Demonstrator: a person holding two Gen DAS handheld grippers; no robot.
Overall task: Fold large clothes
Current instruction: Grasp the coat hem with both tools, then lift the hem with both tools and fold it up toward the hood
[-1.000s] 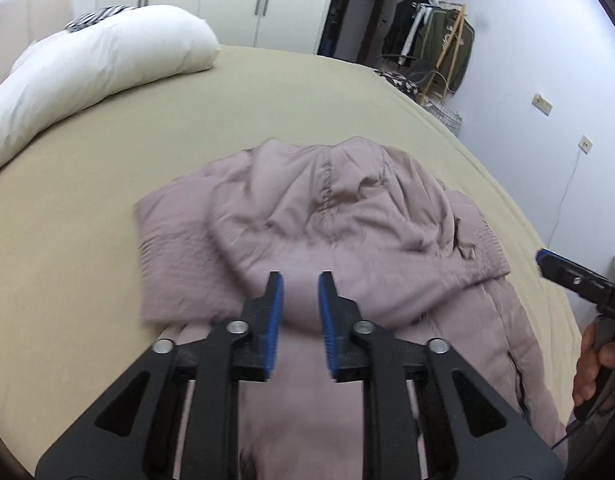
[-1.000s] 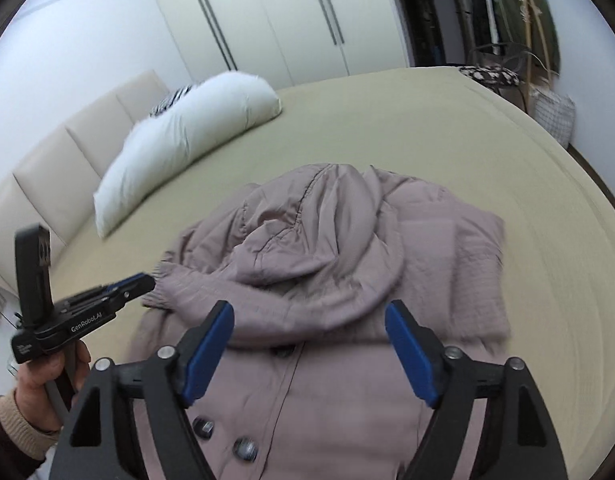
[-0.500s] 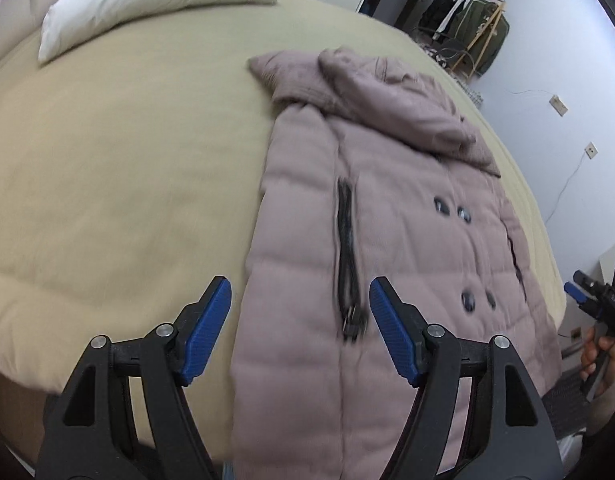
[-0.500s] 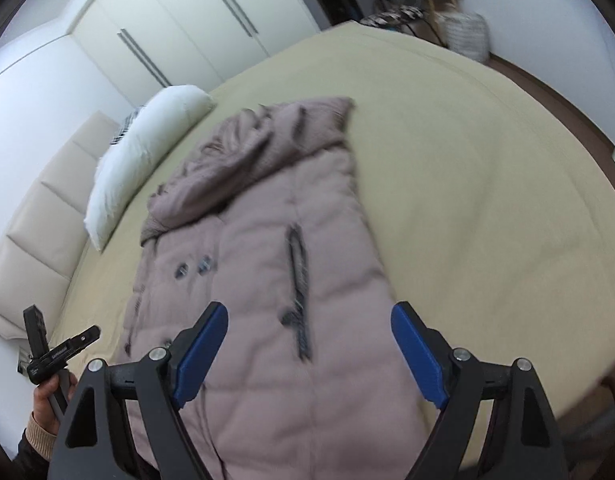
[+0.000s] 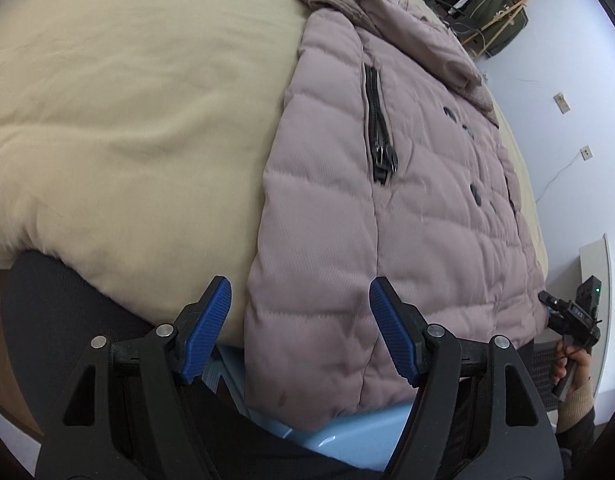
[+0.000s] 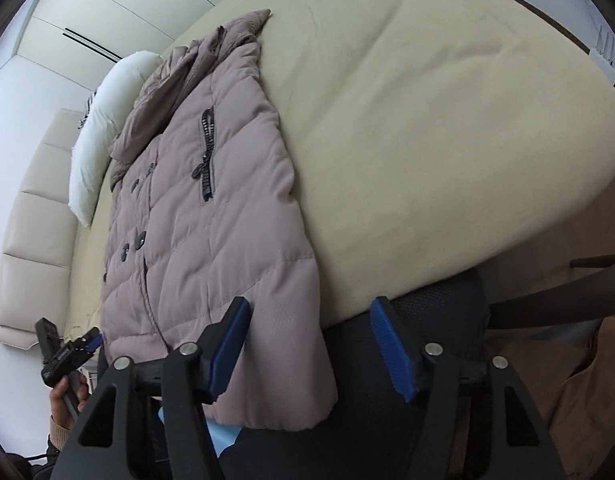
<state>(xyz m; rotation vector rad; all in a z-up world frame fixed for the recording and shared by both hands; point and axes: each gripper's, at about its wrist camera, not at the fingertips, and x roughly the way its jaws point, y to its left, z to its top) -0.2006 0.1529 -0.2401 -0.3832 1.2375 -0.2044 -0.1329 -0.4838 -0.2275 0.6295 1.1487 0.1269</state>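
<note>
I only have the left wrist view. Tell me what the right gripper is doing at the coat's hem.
Observer: The right gripper is open, jaws wide. The coat's right hem corner shows between them, hanging over the bed edge.
Operator: Report what lies beyond the hood.
Observer: A white pillow lies beside the hood, next to a padded headboard. I cannot tell whether pillow and hood touch.

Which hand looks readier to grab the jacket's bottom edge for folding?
Probably left: the left gripper, open, has the jacket hem filling its gap; the right gripper, also open, straddles only a corner.
</note>
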